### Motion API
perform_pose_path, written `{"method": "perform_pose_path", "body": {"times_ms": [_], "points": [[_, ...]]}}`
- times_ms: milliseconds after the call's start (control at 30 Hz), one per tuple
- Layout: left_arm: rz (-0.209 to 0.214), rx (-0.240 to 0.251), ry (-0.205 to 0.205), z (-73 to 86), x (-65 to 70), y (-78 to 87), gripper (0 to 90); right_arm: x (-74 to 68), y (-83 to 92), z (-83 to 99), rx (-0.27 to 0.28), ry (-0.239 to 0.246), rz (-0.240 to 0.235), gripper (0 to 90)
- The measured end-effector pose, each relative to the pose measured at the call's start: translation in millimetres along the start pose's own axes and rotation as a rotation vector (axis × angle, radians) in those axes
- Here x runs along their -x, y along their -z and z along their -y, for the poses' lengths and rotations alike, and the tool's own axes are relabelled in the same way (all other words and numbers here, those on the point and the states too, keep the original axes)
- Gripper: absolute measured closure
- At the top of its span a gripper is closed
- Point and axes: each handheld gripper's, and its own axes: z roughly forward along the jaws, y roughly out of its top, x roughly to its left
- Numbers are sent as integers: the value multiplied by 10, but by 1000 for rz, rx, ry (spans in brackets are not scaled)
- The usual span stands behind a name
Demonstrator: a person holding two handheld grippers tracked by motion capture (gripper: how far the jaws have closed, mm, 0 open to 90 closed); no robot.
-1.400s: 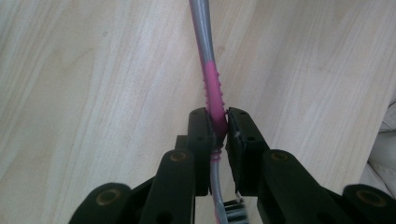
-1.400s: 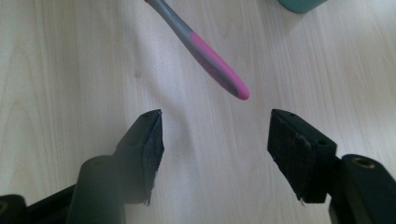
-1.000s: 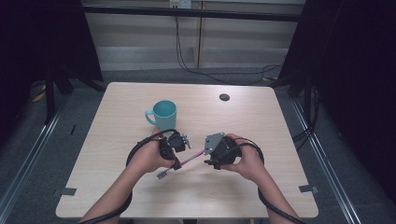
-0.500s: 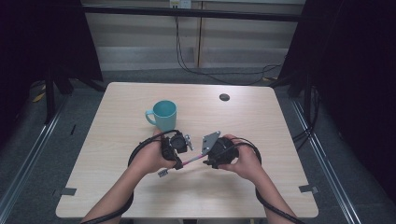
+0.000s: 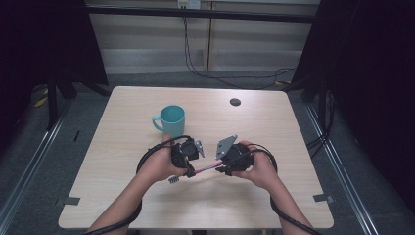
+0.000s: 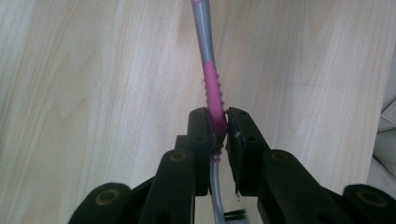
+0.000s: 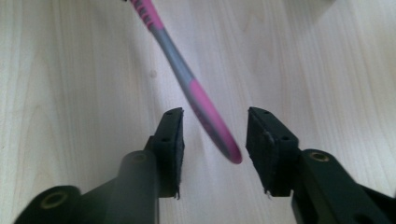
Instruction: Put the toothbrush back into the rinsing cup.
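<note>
Left gripper (image 6: 219,128) clamps a pink-grey toothbrush (image 6: 208,70), bristles cut off below, its handle end between the right gripper's (image 7: 215,135) parted, just-narrowed jaws.

Light wood table (image 5: 122,196) on a grey floor (image 5: 29,166)

Black curtains (image 5: 44,44) hang left and right; a pale panelled wall (image 5: 147,39) stands far (cables (image 5: 195,68) trail down it), and a black rail (image 5: 205,13) crosses above.

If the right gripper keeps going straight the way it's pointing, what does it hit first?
Probably the toothbrush: its handle end already lies between the right gripper and its open jaws. Behind it is the table.
</note>
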Motion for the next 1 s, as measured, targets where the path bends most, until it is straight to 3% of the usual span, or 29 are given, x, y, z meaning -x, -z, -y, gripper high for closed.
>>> {"method": "perform_pose_path", "body": {"times_ms": [133,267,367,533,767,900,967,1000], "points": [[-1,7,-11,-23,11,-5,799,10,-1,-14,23,11,-8,531],[-3,22,-14,-18,5,-13,799,-20,-46,-33,5,29,-35,534],[0,33,-19,-4,-6,-5,799,-51,-69,-46,-3,37,-48,569],[23,49,-20,18,-2,-3,799,-62,-105,-53,-23,64,-58,714],[-23,83,-30,74,-61,21,769,-99,-128,-73,-35,103,-86,785],[-45,118,11,94,-93,27,740,-110,-133,-97,-54,92,-97,807],[-48,125,-9,103,-119,18,709,-106,-125,-96,-49,87,-106,809],[-62,132,1,110,-112,7,673,-93,-123,-92,-43,87,-104,810]]}}
